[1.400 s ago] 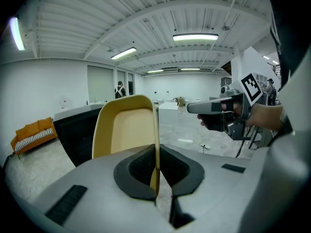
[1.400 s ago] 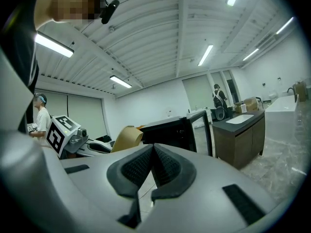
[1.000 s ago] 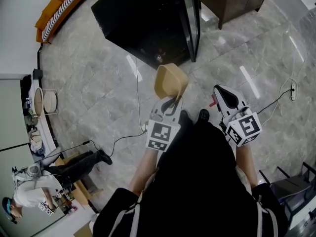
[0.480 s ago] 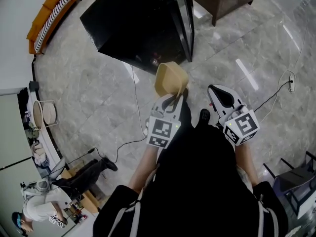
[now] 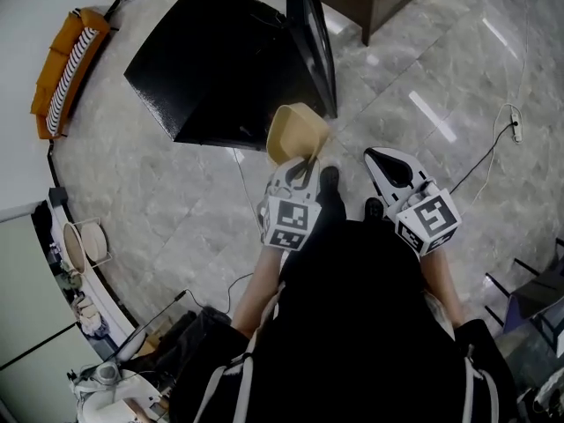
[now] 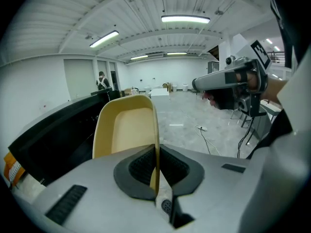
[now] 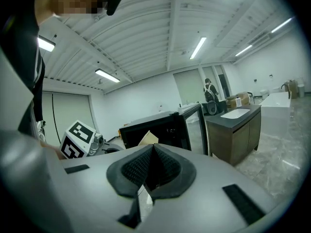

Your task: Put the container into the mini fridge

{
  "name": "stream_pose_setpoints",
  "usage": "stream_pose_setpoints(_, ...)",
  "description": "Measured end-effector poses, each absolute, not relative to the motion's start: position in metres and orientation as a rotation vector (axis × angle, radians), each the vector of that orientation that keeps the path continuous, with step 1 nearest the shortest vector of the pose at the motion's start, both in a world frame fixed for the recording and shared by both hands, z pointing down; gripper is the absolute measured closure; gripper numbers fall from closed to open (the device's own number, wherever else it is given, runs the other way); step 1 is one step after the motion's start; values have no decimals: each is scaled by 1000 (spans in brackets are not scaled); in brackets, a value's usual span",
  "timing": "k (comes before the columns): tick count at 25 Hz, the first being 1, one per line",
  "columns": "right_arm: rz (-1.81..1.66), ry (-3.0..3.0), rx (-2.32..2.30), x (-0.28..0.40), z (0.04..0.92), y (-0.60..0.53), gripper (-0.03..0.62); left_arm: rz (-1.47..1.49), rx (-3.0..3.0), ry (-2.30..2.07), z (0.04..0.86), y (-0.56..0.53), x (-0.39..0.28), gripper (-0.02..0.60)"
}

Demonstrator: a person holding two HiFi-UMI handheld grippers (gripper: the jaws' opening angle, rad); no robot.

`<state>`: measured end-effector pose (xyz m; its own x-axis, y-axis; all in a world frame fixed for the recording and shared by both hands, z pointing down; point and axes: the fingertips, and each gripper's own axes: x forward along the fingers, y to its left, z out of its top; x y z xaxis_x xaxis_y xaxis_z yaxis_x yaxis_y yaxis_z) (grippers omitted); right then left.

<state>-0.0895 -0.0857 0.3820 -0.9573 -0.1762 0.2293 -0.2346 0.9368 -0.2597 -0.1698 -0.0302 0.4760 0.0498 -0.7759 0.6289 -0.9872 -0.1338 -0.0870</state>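
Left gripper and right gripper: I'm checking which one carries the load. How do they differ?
The left gripper is shut on the wall of the tan container; the right gripper is shut on nothing. The left gripper's fingers sandwich that wall, while the right gripper's fingers meet. Both point roughly toward the black mini fridge.

Empty tan container point(image 5: 295, 135) hangs tilted just before the open black mini fridge point(image 5: 220, 69).

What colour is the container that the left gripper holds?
The container is pale yellowish beige, best seen in the left gripper view.
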Motion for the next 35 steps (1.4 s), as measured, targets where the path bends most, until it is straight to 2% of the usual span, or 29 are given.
stream_pose_setpoints(12, 459, -2863, 480, -149, 396, -96, 576, 1017, 1913, -1681, 547, -60, -257, 541)
stream_pose_setpoints(24, 530, -2784, 631, -152, 423, -88, 576, 1294, 1855, -1598, 640, -80, -309, 541)
stream_pose_setpoints(35, 498, -2713, 578, -165, 436, -74, 576, 1377, 1802, -1645, 678, -123, -373, 541)
